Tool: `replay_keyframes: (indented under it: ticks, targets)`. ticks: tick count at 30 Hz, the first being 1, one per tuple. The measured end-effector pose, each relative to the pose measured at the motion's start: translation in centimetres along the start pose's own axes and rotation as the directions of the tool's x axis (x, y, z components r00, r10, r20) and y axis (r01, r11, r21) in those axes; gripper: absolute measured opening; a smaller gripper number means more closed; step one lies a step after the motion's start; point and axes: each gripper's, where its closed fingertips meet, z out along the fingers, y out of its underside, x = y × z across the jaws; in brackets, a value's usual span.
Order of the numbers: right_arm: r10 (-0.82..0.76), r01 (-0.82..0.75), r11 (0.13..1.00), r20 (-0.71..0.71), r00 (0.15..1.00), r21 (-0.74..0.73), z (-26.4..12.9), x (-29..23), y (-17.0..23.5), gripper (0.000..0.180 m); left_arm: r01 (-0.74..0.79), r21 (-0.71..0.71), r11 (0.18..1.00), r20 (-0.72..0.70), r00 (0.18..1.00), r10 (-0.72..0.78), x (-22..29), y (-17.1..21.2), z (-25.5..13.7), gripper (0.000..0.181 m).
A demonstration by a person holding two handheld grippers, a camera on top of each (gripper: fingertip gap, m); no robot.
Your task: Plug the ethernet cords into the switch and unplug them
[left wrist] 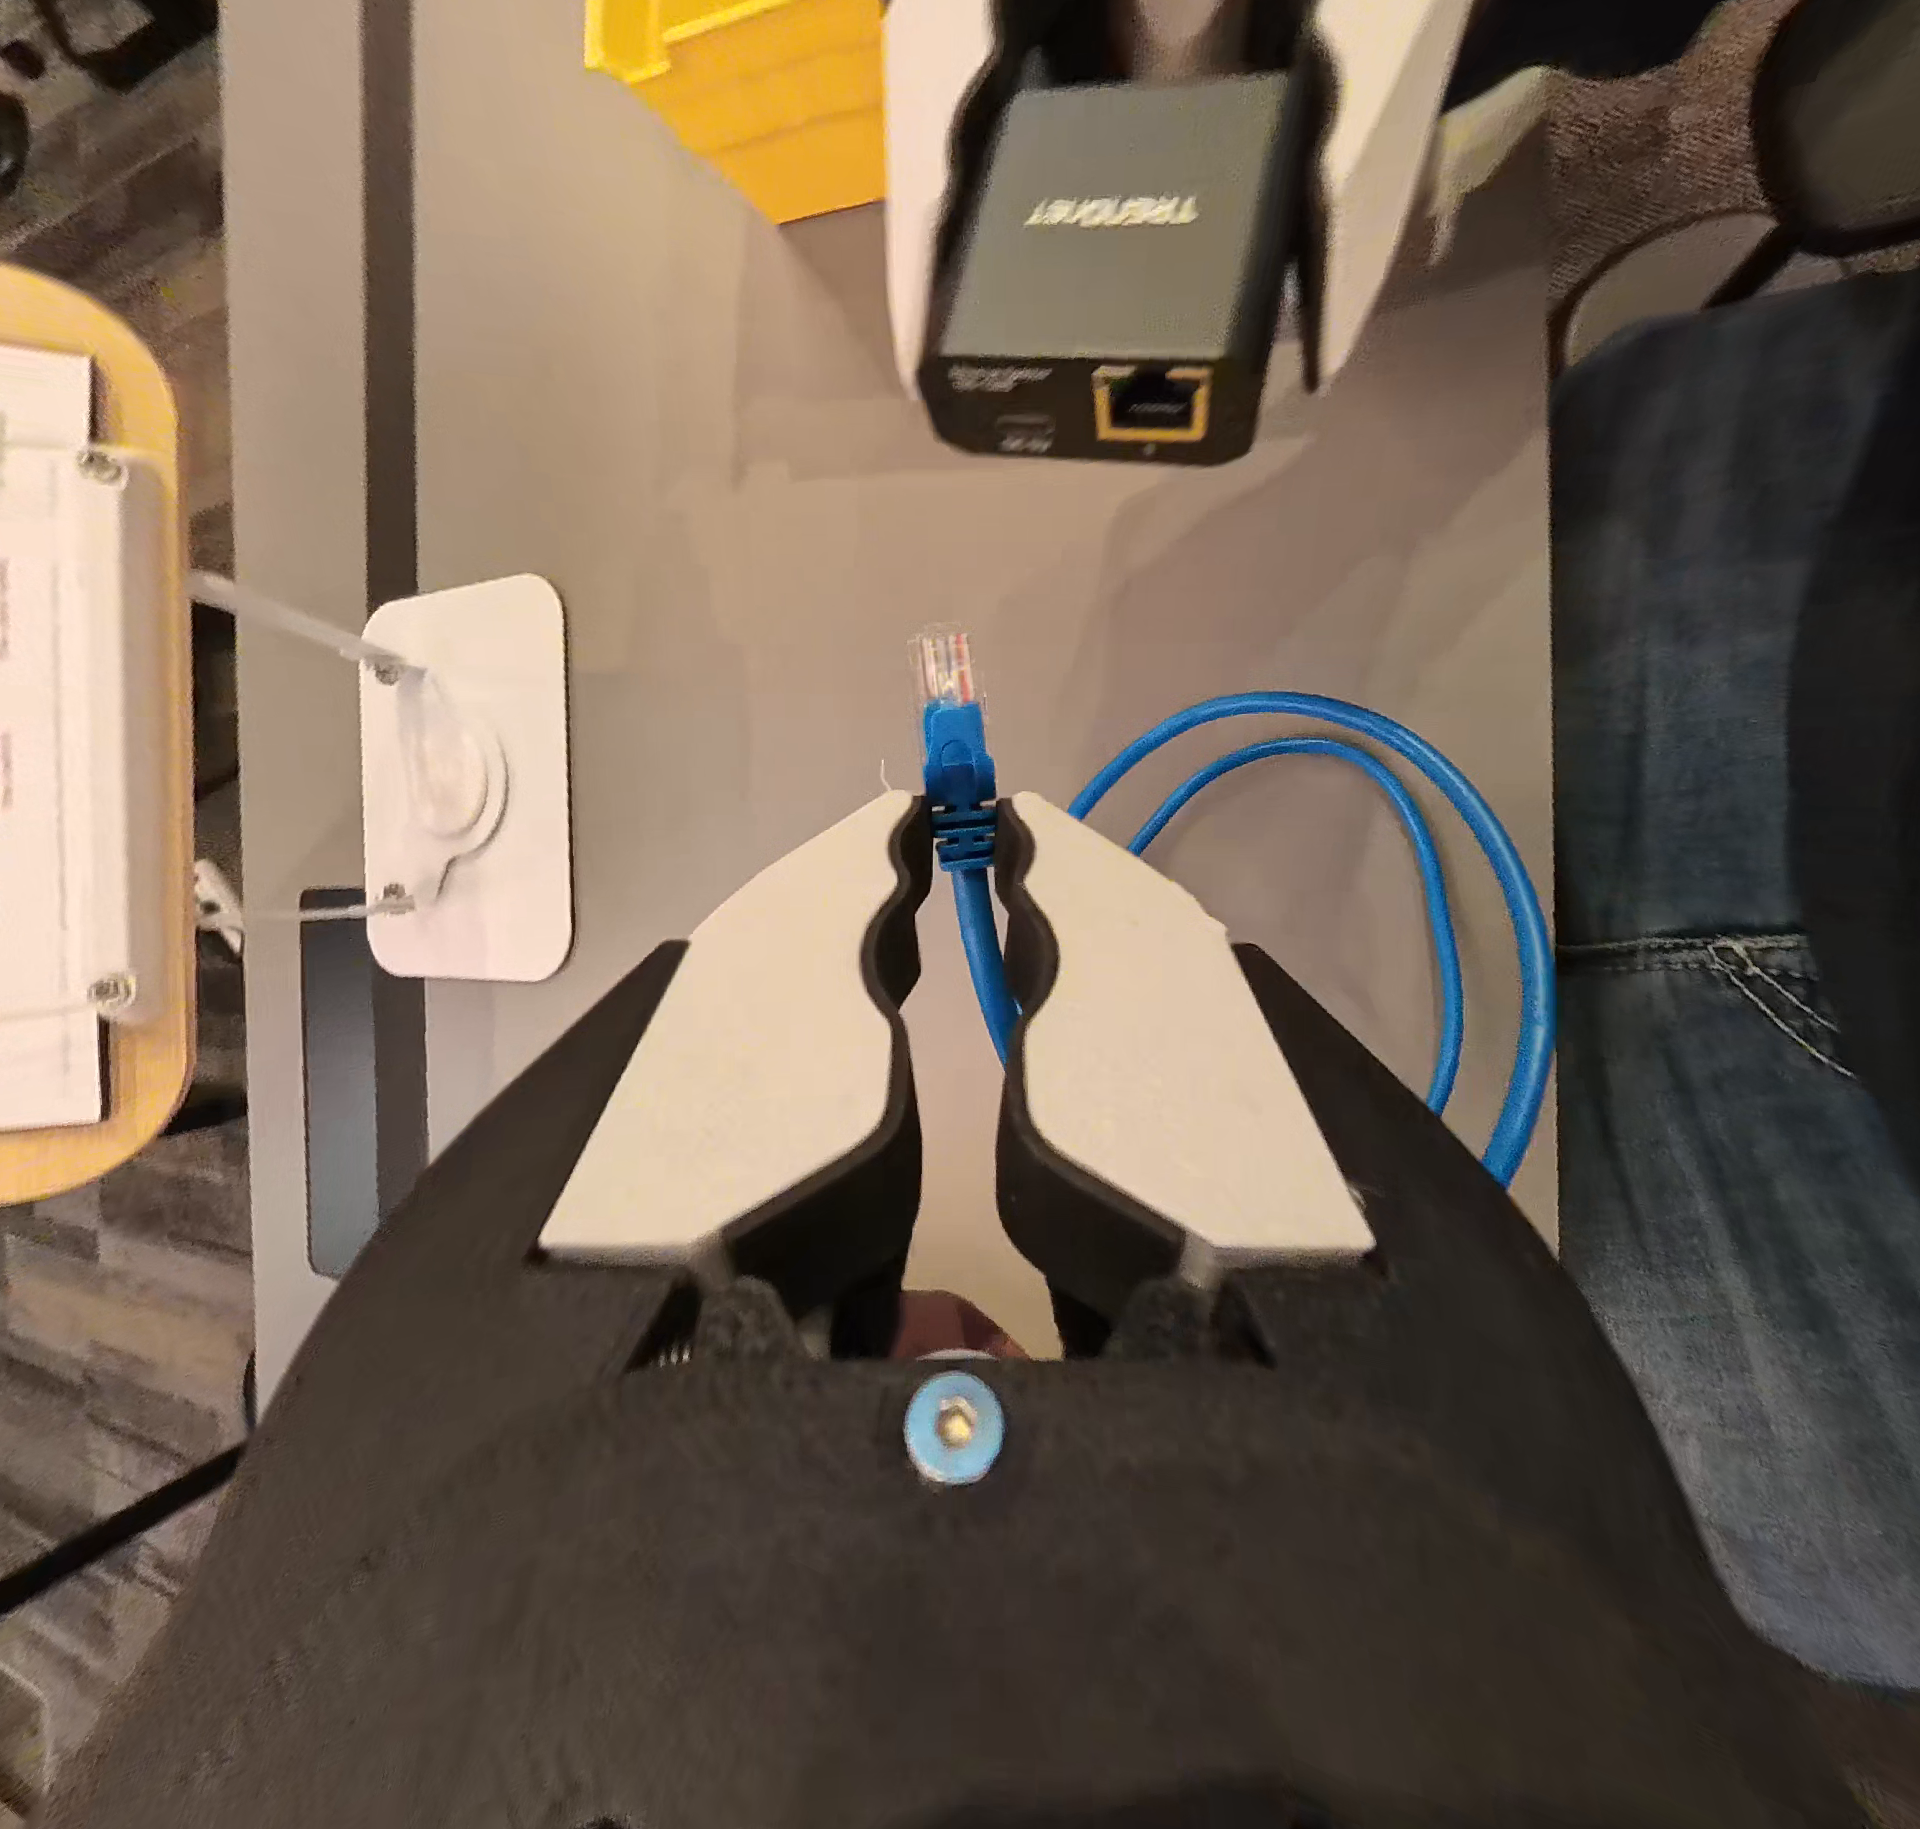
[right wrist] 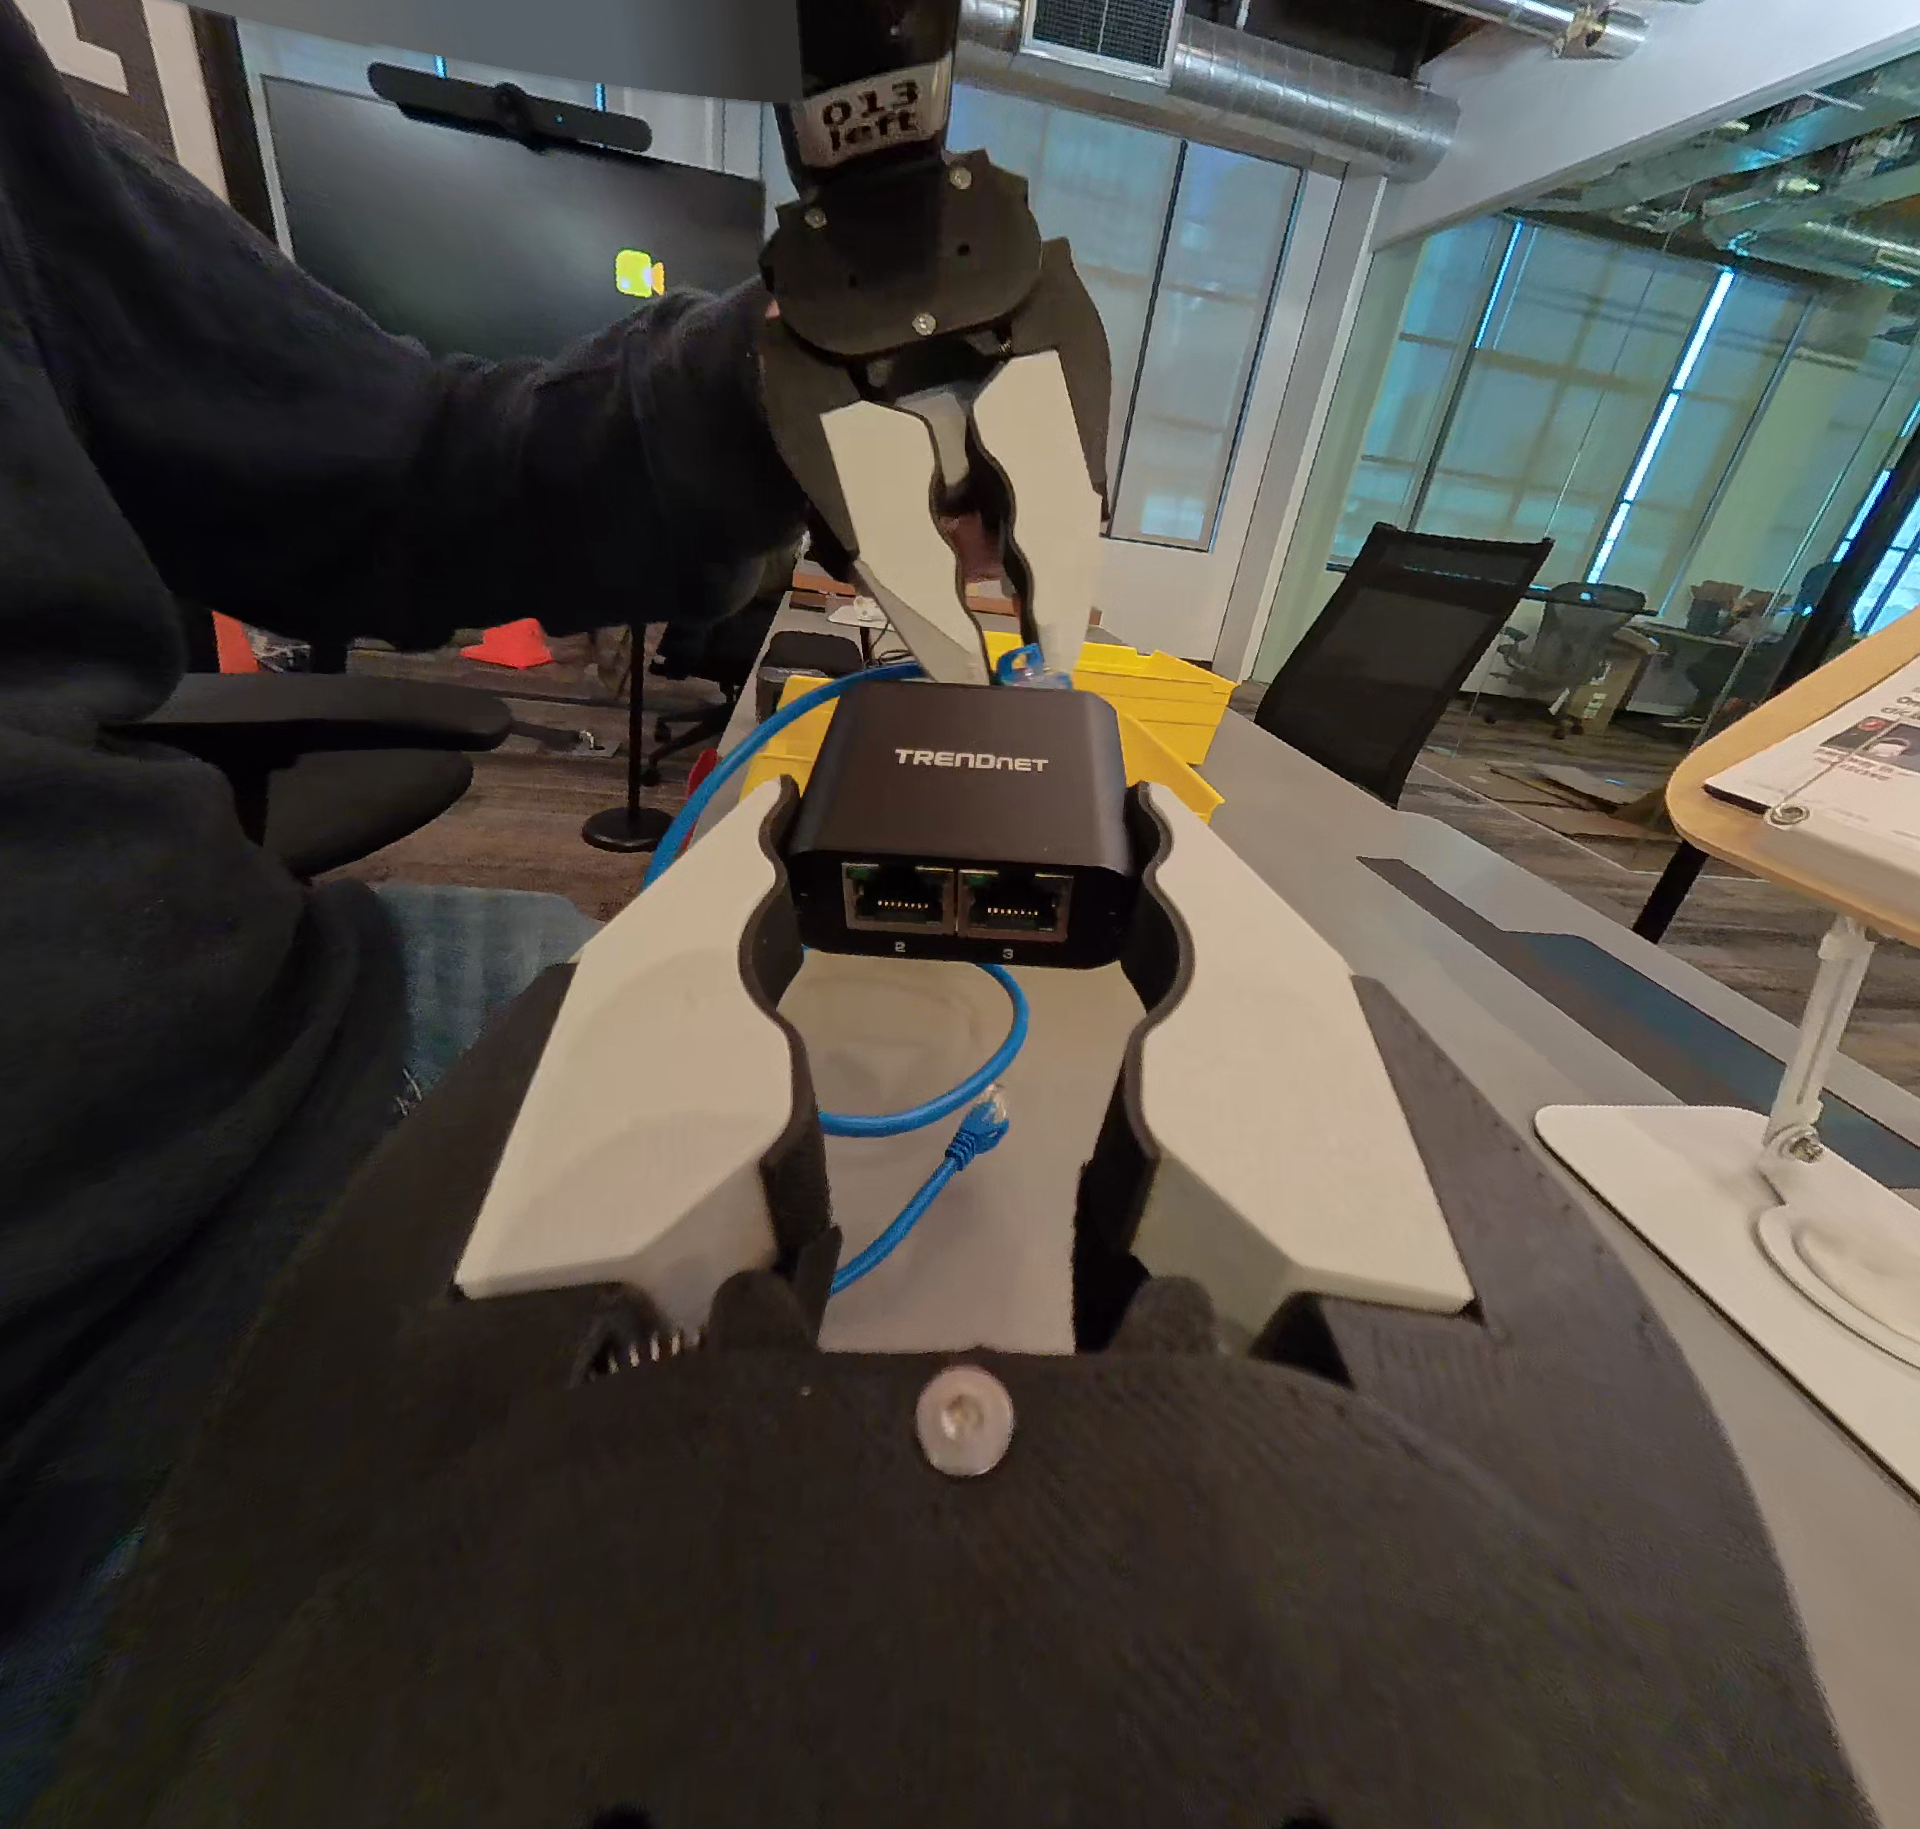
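Switch [left wrist: 1101, 252] blurred; its rear port hidden.

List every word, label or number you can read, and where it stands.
I quote no writing; these bear it:
switch: white print on top, marks under ports.
left gripper: white label on its mount.
paper sheets: blurred.

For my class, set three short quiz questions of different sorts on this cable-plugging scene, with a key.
1. True or false: the left gripper is shut on the blue ethernet cord.
2. Multiple choice: what does the right gripper hold? A) yellow bin B) black switch C) cable loop
3. Fill in: in the right wrist view, the switch shows ___ empty ports side by side on its near face.

Key: 1 true; 2 B; 3 two.
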Motion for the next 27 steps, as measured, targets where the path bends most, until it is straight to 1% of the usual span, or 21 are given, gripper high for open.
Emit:
replay_keyframes:
  ticks: [10,15,22,25,27]
  targets:
    - [-0.044,0.042,0.993,-0.012,0.999,-0.111,1.3,1.0,1.7,0.060,-0.157,-0.071,0.985,-0.166,0.976,0.144,1.8,-0.2,1.0,0.011]
    - [-0.082,0.081,0.983,0.002,0.997,-0.166,1.8,0.9,2.4,0.060,-0.180,-0.092,0.979,-0.206,0.966,0.158,1.7,0.1,1.4,0.011]
    - [-0.100,0.100,0.977,0.007,0.995,-0.186,2.0,1.0,2.4,0.060,-0.208,-0.122,0.970,-0.233,0.956,0.176,1.8,0.1,1.6,0.011]
    - [-0.110,0.110,0.974,0.014,0.994,-0.200,2.0,0.9,2.3,0.060,-0.187,-0.094,0.978,-0.258,0.953,0.157,2.1,-0.4,1.6,0.011]
    - [-0.126,0.126,0.963,0.016,0.992,-0.237,2.1,0.9,2.4,0.060,-0.199,-0.118,0.973,-0.261,0.951,0.163,2.1,-0.2,1.8,0.011]
